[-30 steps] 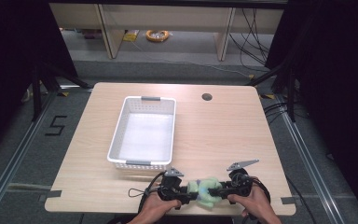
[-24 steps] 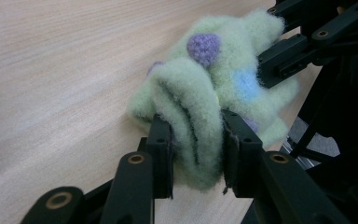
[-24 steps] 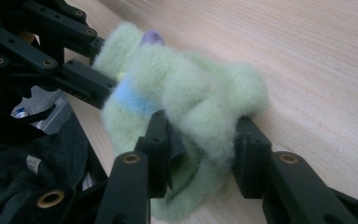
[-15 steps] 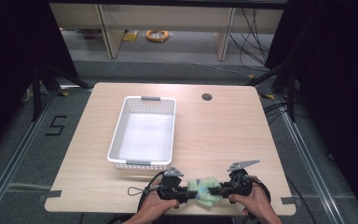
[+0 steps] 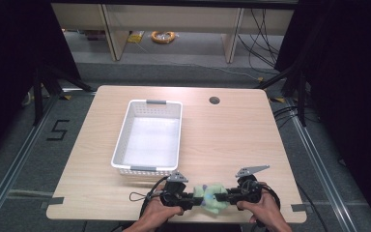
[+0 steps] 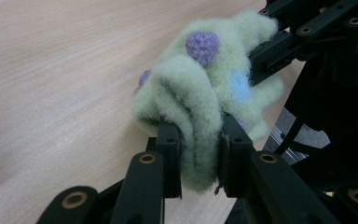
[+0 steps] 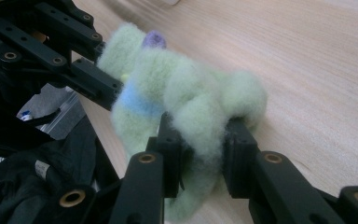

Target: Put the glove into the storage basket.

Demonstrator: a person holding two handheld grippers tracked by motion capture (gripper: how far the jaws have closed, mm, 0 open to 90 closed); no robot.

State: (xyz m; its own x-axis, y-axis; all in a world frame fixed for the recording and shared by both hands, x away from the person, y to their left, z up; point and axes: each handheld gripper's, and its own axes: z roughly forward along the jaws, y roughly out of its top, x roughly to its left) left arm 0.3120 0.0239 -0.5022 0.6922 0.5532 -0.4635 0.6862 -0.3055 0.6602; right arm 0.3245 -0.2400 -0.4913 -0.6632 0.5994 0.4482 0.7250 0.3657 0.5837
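Observation:
A fuzzy pale green soft toy (image 5: 214, 197) with purple and blue spots hangs between both grippers at the table's near edge. My left gripper (image 5: 199, 200) is shut on one fold of the toy (image 6: 200, 107), which bulges out between its jaws. From the other side my right gripper (image 5: 221, 196) is shut on another fold of the toy (image 7: 186, 100). Each gripper view also shows the other gripper's black jaws clamped on the toy's far end. A hand holds each gripper.
A white perforated basket (image 5: 120, 145) stands on the wooden table (image 5: 232, 140) left of centre, just beyond the left hand. A round cable hole (image 5: 214, 100) sits near the far edge. The table's front edge runs right under the grippers.

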